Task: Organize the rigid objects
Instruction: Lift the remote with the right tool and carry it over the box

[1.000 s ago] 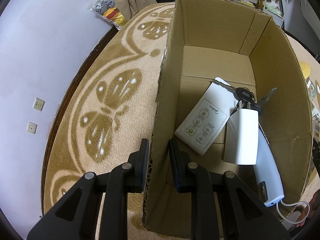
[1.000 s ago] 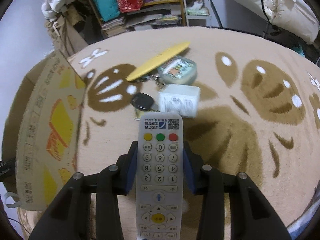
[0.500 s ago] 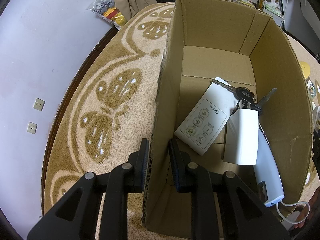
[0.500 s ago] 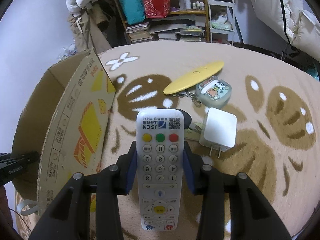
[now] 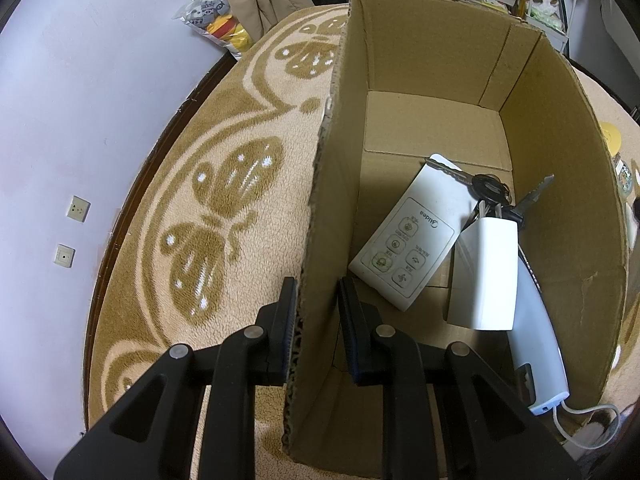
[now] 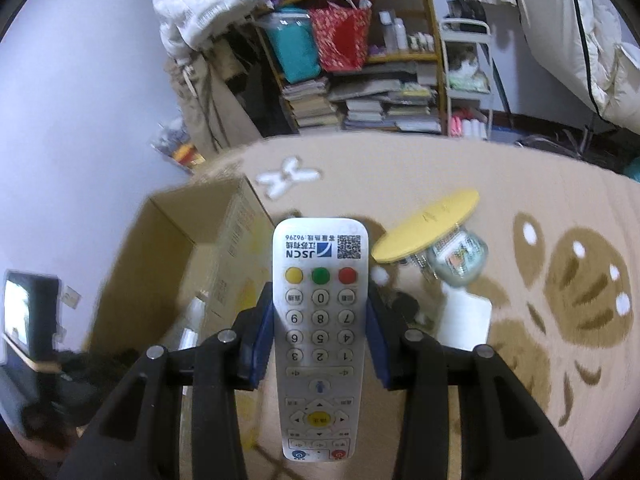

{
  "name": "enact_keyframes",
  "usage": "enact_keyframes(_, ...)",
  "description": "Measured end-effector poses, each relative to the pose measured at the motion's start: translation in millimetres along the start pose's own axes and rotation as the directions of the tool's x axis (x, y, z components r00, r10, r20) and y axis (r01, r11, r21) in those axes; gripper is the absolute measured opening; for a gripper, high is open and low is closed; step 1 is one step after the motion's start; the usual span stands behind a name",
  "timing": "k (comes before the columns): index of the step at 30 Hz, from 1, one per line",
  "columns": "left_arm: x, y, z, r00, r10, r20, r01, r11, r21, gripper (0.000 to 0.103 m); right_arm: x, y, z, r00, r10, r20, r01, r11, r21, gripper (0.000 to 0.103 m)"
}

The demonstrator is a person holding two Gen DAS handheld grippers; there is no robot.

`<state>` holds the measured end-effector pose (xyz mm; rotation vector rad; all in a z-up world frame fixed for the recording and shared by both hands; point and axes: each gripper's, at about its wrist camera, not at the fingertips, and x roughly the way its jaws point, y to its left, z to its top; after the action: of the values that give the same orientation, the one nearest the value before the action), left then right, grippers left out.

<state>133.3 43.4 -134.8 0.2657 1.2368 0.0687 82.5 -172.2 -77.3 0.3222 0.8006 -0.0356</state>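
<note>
Left claw (image 5: pixel 317 312) clamped; right claw (image 6: pixel 320 336) closed, gripping.

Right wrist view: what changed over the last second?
The right gripper, still shut on the JSCN remote, lifted it off the rug and swung it left toward the cardboard box. Unchanged: the left gripper still clamps the box wall, contents unmoved.

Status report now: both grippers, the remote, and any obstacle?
Left gripper shut on brown cardboard box wall. Right gripper shut on white JSCN remote, lifted beside box. Nothing visibly blocking.
</note>
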Motion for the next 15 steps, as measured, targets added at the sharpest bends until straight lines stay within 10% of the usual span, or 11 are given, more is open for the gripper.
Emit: enact_keyframes(15,0.1,-0.3,-0.6,1.0,-0.001,0.0,0.001,1.0,-0.001,0.02,-30.4,52.1,32.8,0.98,0.168,0.107,-0.166,0.986,-0.028,0.044)
